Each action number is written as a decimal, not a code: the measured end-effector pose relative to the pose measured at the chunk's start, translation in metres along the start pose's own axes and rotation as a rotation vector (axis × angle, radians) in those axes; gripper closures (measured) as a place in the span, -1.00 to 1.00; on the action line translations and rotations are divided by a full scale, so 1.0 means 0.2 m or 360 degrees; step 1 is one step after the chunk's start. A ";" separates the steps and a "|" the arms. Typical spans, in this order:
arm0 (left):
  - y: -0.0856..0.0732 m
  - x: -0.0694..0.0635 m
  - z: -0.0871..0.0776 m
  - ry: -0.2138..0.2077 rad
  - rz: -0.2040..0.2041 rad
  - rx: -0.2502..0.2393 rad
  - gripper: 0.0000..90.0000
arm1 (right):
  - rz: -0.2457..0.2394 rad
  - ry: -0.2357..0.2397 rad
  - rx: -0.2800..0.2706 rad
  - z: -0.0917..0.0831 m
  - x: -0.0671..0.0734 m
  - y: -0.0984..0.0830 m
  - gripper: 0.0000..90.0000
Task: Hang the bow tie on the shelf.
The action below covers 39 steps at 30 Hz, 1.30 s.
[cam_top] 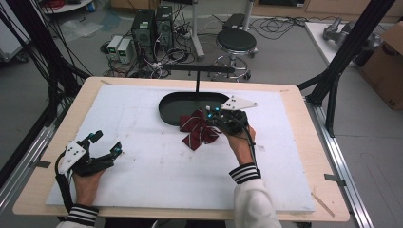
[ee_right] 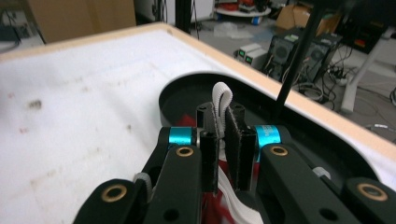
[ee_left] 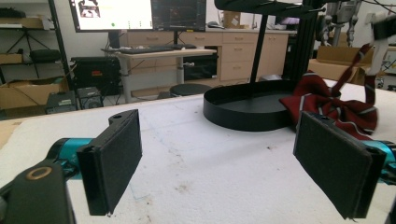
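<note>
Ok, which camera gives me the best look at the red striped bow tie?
The left gripper view: the bow tie shows whole in shape, stripes clear, beside the black tray. The high view shows it smaller, partly under the right gripper. The right gripper view catches mainly its white strap between the jaws.

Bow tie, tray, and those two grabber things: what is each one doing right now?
bow tie: lying partly over the tray's edge, its white strap pinched by the right gripper.
black tray: flat on the table, a stand pole rising from it.
right gripper: shut on the strap.
left gripper: open, holding nothing, resting near the table's left edge.
</note>
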<state>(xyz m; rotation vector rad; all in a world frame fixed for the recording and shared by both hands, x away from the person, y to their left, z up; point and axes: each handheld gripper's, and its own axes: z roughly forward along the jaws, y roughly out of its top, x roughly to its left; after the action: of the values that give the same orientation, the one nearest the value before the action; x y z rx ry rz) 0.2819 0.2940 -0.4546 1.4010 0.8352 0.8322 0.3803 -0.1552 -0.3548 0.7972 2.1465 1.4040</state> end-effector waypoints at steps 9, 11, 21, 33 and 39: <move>0.00 0.00 0.00 0.0003 -0.0002 -0.0002 -0.65 | -0.0041 -0.0022 -0.0109 -0.03 -0.02 0.16 0.88; 0.00 0.00 0.00 0.0002 -0.0002 -0.0002 -0.65 | -0.0048 -0.0030 -0.0134 -0.04 -0.02 0.19 0.88; 0.00 0.00 0.00 0.0003 -0.0007 -0.0002 -0.65 | -0.0066 -0.0056 -0.0193 -0.05 -0.07 0.34 0.88; 0.00 0.00 0.00 0.0000 -0.0010 -0.0003 -0.65 | -0.0114 -0.0104 -0.0239 -0.04 -0.13 0.53 0.88; 0.00 0.00 0.00 0.0001 -0.0008 0.0004 -0.65 | -0.0112 -0.0102 -0.0267 0.00 -0.16 0.60 0.88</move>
<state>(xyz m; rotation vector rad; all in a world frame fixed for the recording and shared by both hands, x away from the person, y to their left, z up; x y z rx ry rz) 0.2825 0.2943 -0.4546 1.4005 0.8400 0.8280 0.4294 -0.1393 -0.2417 0.6873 1.9598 1.4788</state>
